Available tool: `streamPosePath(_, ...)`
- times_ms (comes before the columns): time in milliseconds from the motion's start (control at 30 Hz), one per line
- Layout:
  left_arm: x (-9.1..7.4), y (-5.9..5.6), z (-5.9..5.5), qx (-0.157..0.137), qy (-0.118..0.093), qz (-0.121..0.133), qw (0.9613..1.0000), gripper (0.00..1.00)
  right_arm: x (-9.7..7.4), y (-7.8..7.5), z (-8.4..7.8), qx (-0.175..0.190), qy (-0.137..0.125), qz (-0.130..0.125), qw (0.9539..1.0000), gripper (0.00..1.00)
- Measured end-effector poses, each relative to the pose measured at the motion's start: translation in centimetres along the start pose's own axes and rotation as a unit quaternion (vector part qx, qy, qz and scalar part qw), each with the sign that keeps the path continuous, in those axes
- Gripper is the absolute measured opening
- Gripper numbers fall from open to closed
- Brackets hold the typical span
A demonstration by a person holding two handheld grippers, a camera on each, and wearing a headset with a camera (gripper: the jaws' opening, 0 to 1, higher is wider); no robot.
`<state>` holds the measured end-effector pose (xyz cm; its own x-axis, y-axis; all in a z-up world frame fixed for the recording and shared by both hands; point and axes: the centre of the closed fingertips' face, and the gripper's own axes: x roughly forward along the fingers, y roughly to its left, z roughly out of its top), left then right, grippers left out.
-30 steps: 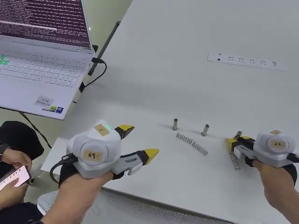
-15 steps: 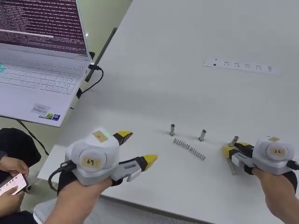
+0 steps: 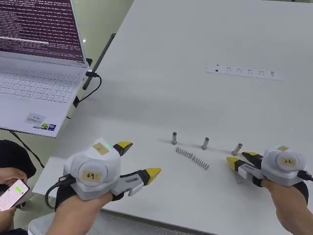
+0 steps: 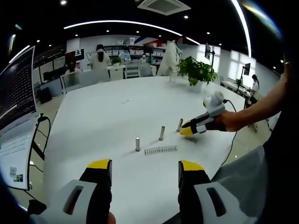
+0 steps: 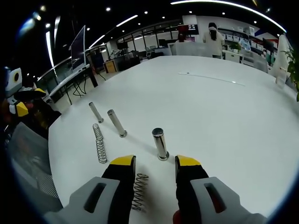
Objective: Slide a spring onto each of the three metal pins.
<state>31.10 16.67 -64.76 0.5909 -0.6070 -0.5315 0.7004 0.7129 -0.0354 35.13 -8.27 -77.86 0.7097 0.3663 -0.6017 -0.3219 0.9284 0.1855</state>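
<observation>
white worktop [image 3: 195, 44] is stretching across the head view, with a laptop [image 3: 34, 63] sitting open off to the left and a power strip [image 3: 243, 72] lying far back. three pins are standing upright in a row: first pin [image 3: 174, 138], second pin [image 3: 205, 143], third pin [image 3: 237, 149]. a long spring [image 3: 192, 157] is lying flat just in front of the first two. the left gripper [image 3: 138, 159] is hovering near the front edge, its fingers spread wide and holding nothing. the right gripper [image 3: 240, 159] is pointing at the third pin, fingers parted.

in the left gripper view, the fingers [image 4: 99, 164] are standing wide apart and empty, the long spring [image 4: 160, 150] is lying ahead of them, and the right gripper [image 4: 188, 131] is sitting just beside the third pin [image 4: 180, 125].

in the right gripper view, the fingers [image 5: 187, 161] are gaping with nothing gripped. a short spring [image 5: 137, 191] is lying on the worktop between them, possibly brushing one finger, though the angle is making that hard to judge. the third pin [image 5: 160, 143] is standing just ahead of the fingertips, the second pin [image 5: 117, 122] and first pin [image 5: 96, 112] are lining up beyond, and the long spring [image 5: 100, 143] is lying beside those two.
</observation>
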Motion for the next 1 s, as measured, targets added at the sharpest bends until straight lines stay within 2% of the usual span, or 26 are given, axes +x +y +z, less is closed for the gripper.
streamPosePath(400, 0.0, -0.1, 0.1, -0.009, -0.005, -0.004, 0.9999, 0.56, -1.3, 0.5, -0.4, 0.001, 0.003, 0.008, 1.0, 0.36)
streamPosePath(733, 0.3, -0.2, 0.2, -0.01, -0.004, -0.009, 0.9999, 0.58, -3.3, 1.1, -0.5, -0.008, 0.007, 0.018, 0.9998, 0.41)
streamPosePath(1000, 0.5, -0.1, 0.2, -0.011, -0.006, -0.011, 0.9999, 0.58, -4.7, 0.9, -0.4, -0.014, 0.005, 0.019, 0.9997, 0.44)
